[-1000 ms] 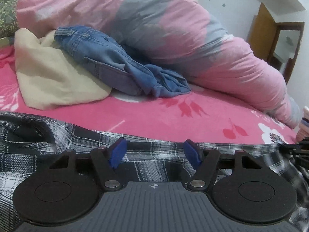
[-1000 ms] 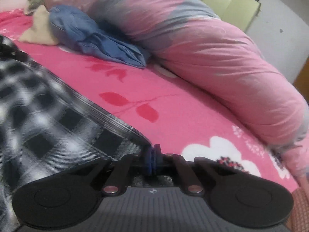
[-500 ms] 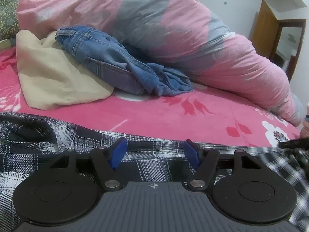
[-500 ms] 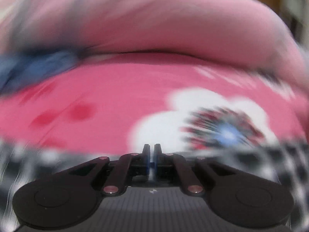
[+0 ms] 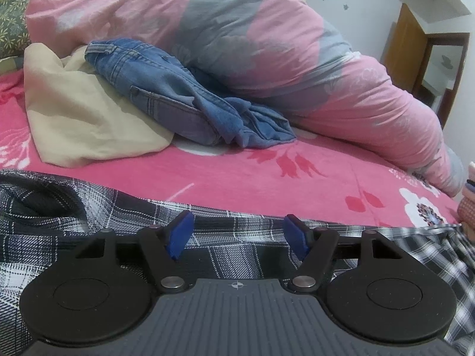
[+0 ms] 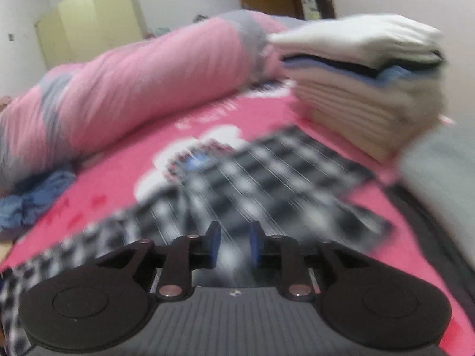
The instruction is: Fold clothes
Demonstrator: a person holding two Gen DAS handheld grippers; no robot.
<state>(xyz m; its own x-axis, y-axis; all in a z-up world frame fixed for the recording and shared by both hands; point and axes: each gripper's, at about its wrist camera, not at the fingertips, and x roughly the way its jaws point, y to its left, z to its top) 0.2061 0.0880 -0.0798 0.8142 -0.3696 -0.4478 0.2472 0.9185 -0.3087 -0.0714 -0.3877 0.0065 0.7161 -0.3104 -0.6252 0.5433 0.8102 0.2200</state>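
**A:** Bedroom, pink floral bed (image 5: pixel 311 184), rolled pink-and-grey duvet (image 5: pixel 267 59) along the far side. Left wrist view first: what do you log?

**B:** Plaid shirt (image 5: pixel 237 231) lies spread across the near edge of the bed, directly under the left gripper (image 5: pixel 237 233). Jaws stand wide apart, blue pads clear of the cloth, nothing held. Behind: crumpled jeans (image 5: pixel 178 98) leaning on a beige garment (image 5: pixel 83 112), both unfolded, well apart from the shirt.

**A:** Right wrist view?

**B:** Heavily blurred. Right gripper (image 6: pixel 232 244) has just been opening; a narrow gap shows between the pads and no cloth is pinched in it. Same plaid shirt (image 6: pixel 267 178) stretches ahead of it on the bed. Stack of folded clothes (image 6: pixel 371 89) sits at the far right, near the shirt's end but, as far as the blur allows, not touching it.

**A:** Step in hand?

**B:** Judgement: laying the shirt out flat, one end just let go. No fold visible yet.

**A:** Next move?

**B:** Probably both grippers need a fresh pinch on an edge or sleeve, right side opening wider first, then carrying that edge over the body of the shirt. Thin fabric; pads must catch one layer cleanly.
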